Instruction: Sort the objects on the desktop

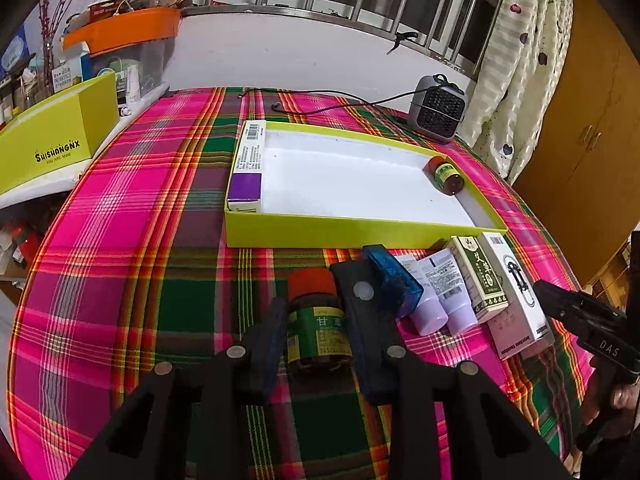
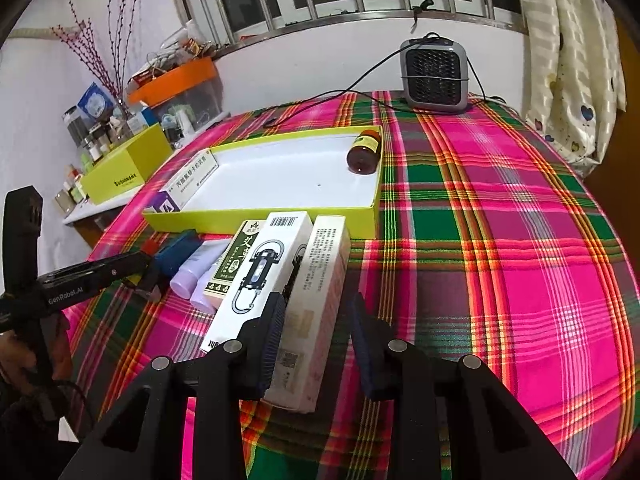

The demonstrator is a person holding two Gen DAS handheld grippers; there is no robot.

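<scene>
A yellow-green tray (image 1: 320,232) (image 2: 256,216) holds a white-and-purple medicine box (image 1: 248,168) at its left end and a small brown bottle (image 1: 448,174) (image 2: 364,152) at its right end. My left gripper (image 1: 316,320) straddles a brown bottle with a red cap and green label (image 1: 316,320) lying on the cloth; the pads sit at its sides. My right gripper (image 2: 316,320) is open around a pale pink-white box (image 2: 316,300), with a gap at the right pad. Beside it lie a white carabiner box (image 2: 256,276), a green box (image 2: 232,264), two lilac tubes (image 1: 440,300) and a blue case (image 1: 396,284).
A grey fan heater (image 1: 438,108) (image 2: 434,76) with a black cable stands at the table's far edge. A side shelf at left holds a yellow-green lid (image 1: 52,140) and a cluttered orange-lidded bin (image 1: 128,32). A curtain (image 1: 520,60) hangs at right.
</scene>
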